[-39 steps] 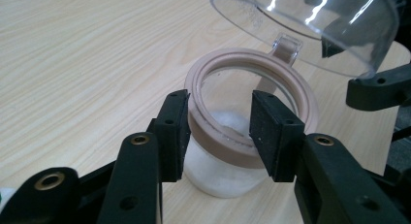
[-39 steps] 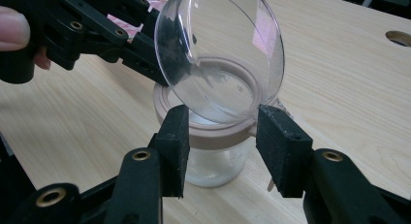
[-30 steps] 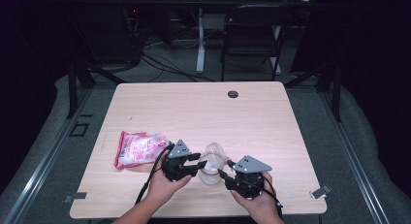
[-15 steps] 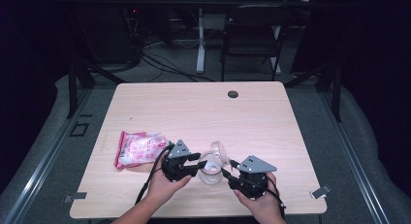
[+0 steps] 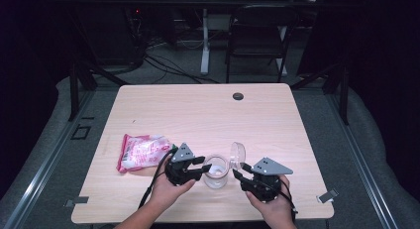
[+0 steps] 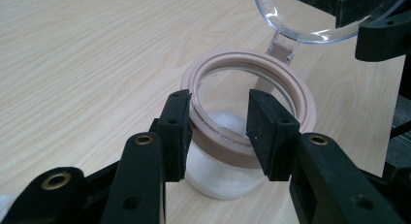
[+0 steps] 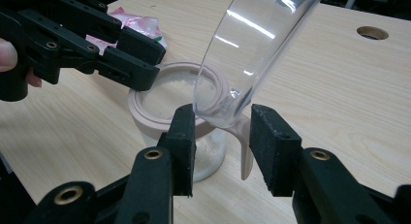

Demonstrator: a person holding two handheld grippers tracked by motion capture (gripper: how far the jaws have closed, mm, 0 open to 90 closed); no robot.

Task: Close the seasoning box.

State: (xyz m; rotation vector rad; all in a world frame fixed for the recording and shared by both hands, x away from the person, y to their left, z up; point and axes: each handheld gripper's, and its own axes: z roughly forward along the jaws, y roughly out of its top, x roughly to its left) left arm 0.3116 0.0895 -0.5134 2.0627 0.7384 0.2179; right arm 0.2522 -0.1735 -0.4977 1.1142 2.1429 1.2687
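Near the table's point(image 5: 208, 115) front edge, about midway along it, stands a small clear jar point(image 5: 216, 172) with a beige rim and a hinged clear lid point(image 5: 237, 152) swung up. The high view also takes in a pink-and-white packet point(image 5: 141, 150) lying toward the front-left corner and a dark round grommet point(image 5: 238, 96) near the far edge.

The left gripper view looks down into the jar point(image 6: 237, 136): white powder lies in the bottom, with grains along the rim. The left gripper's point(image 6: 219, 132) fingers point(image 6: 175, 132) stand half open around the near rim, apparently steadying it.

The right gripper view shows the lid's point(image 7: 252, 54) beige hinge tab between the right gripper's point(image 7: 222, 146) fingers point(image 7: 268, 146), which have just been closing and stand partly open, not yet pressing on it.
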